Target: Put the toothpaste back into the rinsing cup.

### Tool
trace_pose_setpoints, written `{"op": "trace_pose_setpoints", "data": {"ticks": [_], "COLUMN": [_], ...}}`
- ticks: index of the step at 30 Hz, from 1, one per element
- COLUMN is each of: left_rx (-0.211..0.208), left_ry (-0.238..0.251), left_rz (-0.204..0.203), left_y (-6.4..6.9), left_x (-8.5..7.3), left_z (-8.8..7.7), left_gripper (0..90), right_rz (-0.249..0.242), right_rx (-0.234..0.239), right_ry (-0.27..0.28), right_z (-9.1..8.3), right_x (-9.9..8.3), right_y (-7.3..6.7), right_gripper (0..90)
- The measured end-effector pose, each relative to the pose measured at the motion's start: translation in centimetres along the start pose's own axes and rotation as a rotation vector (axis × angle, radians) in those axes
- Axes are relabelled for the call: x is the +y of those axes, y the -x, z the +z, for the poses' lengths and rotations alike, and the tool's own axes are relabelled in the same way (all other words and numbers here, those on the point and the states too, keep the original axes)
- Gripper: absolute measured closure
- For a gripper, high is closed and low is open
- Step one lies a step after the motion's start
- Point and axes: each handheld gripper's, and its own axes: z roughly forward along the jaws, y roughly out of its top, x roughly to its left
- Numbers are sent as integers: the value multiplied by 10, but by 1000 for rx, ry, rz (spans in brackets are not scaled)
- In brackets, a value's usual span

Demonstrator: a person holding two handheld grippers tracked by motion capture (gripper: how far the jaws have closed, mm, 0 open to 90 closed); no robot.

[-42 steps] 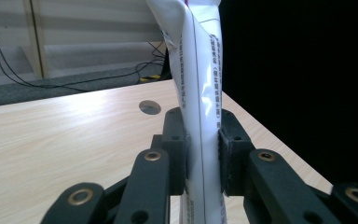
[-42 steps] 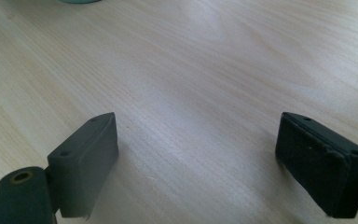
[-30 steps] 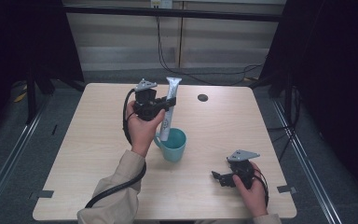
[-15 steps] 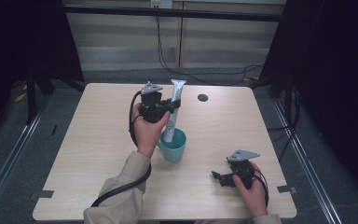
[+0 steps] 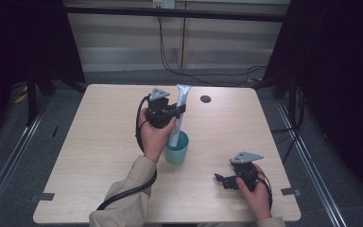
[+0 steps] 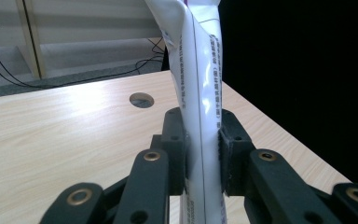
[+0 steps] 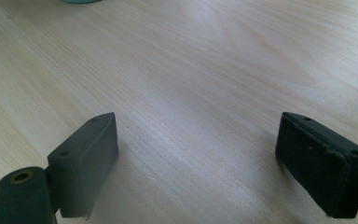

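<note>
A tall white tube stands with its lower end inside a teal cup near the middle of the light wooden table. My left gripper is shut on the tube above the cup. In the left gripper view the black pads press both sides of the printed tube, which stands nearly upright. My right gripper rests low over the table's front right part, held in a hand. Its jaws stand wide open over bare wood with nothing between them. A sliver of the cup shows at the top edge.
A round dark hole sits in the tabletop behind the tube, also visible as the hole in the left gripper view. Black cables trail from both grippers. Dark curtains flank the table, with a wall and cables behind.
My left gripper has shifted slightly right and down with the tube, whose top now leans a little less to the left. The cup and the right gripper have stayed put.
</note>
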Motion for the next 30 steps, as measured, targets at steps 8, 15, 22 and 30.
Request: {"op": "trace_pose_setpoints", "data": {"ticks": [8,15,22,30], "left_rx": [17,18,23,38], "left_ry": [8,4,0,-4], "left_rz": [15,31,30,37], "left_y": [1,3,4,4], "left_x": [-7,-11,-16,-24], "left_z": [3,6,6,3], "left_gripper": [757,756,755,753], "right_rz": [0,0,3,2], "right_rx": [0,0,1,1], "right_ry": [0,0,-1,-1], "right_z": [0,0,0,0], "right_x": [0,0,0,0], "right_y": [0,0,0,0], "right_gripper": [126,126,126,125]}}
